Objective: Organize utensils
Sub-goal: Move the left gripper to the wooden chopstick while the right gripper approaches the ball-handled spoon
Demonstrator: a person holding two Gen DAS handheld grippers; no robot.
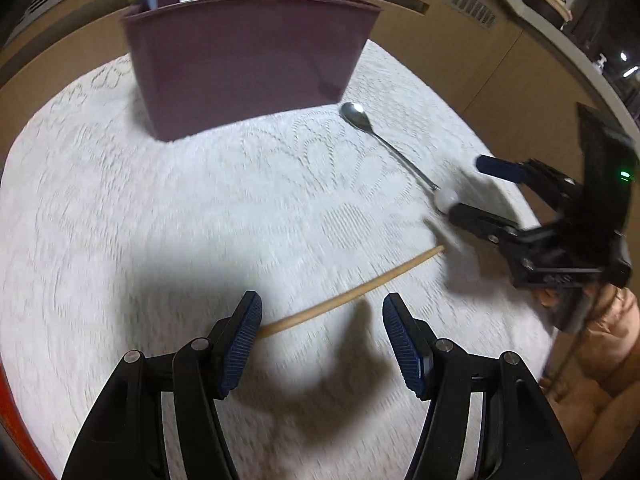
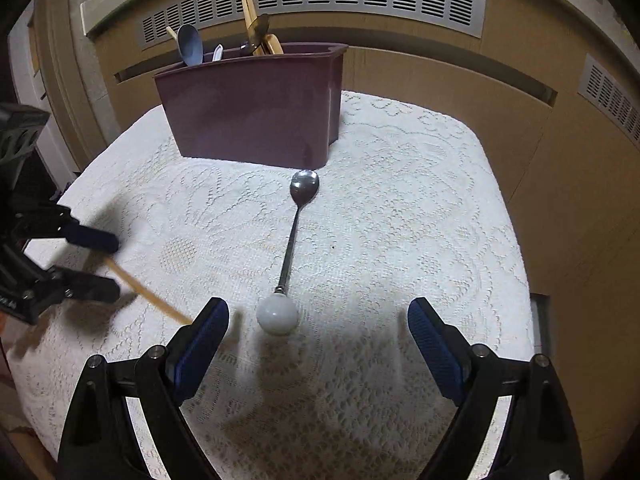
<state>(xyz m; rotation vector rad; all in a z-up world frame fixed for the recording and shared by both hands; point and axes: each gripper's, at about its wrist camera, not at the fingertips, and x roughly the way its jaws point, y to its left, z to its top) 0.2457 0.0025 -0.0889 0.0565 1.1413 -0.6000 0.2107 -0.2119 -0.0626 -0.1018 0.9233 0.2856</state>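
Both claws hang released: left claw (image 1: 322, 338) over the thin wooden stick (image 1: 352, 292), right claw (image 2: 318, 334) over the white-knobbed steel spoon (image 2: 294, 236), near the maroon plastic caddy (image 2: 256, 112). Closing together, they could collide or nudge either utensil across the lace-covered desk (image 2: 400, 240).
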